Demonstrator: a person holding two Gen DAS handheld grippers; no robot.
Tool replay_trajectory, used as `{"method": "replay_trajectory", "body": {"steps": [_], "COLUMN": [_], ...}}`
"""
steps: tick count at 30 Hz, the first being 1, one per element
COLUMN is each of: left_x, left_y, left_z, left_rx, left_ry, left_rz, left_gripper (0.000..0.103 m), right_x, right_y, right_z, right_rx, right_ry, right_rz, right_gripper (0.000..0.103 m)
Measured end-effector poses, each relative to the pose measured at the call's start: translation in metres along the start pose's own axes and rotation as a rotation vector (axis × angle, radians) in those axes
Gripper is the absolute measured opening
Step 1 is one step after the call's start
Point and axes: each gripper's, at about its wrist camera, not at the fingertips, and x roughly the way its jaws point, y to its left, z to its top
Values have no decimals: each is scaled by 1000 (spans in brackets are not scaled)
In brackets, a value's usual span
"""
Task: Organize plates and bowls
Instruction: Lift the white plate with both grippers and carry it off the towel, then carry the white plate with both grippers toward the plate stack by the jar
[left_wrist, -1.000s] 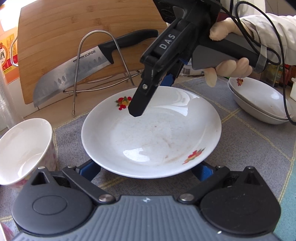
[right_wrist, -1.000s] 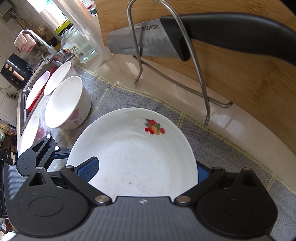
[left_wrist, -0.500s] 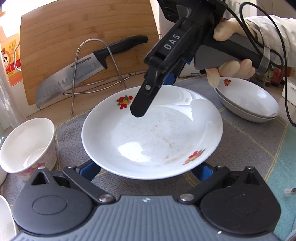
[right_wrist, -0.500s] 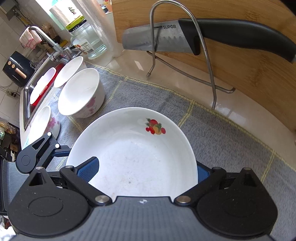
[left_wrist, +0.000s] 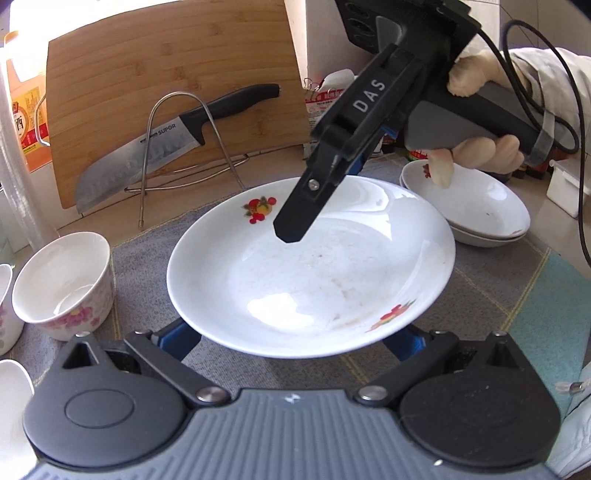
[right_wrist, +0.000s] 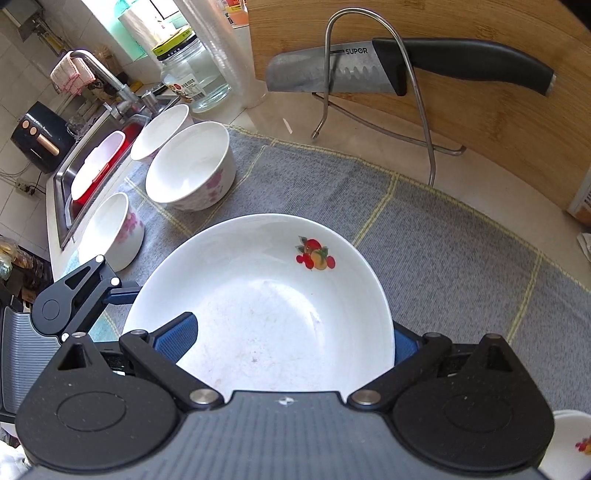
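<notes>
A white plate (left_wrist: 314, 280) with fruit decals hangs above the grey mat (left_wrist: 480, 295). My right gripper (left_wrist: 321, 205), held by a gloved hand (left_wrist: 480, 151), straddles its far rim, one finger inside the plate and the other under the outside. In the right wrist view the plate (right_wrist: 266, 314) fills the space between the right gripper's (right_wrist: 291, 338) blue pads. My left gripper (left_wrist: 290, 341) stands open, both fingers beneath the near rim. Two stacked plates (left_wrist: 476, 210) with the same pattern lie at the right.
Pink-flowered bowls (right_wrist: 188, 170) (right_wrist: 110, 229) (right_wrist: 162, 129) stand on the mat's left side by the sink (right_wrist: 92, 166). A knife (left_wrist: 147, 158) rests in a wire rack against a wooden cutting board (left_wrist: 166, 74). A glass jar (right_wrist: 192, 70) stands behind.
Both grippers have risen and drawn back with the plate, which keeps its place between them. The bowls, knife and board look smaller, and the stacked plates have shifted closer in the left view.
</notes>
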Motion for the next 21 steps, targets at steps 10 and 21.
{"method": "replay_trajectory", "body": {"steps": [10,21], "left_x": [-18,-24], "left_y": [-15,-31], "left_z": [4,12], "left_rx": [20,53], "left_ry": [-14,-21], "left_rz": [11,-5], "left_gripper": [102,102], "right_x": [-20,-41], "right_y": [9,8], "right_z": [-14,-32], "right_rx": [5,24], "right_ry": [-40,-84], "right_rz": [5,-10], "right_gripper": [103,103]}}
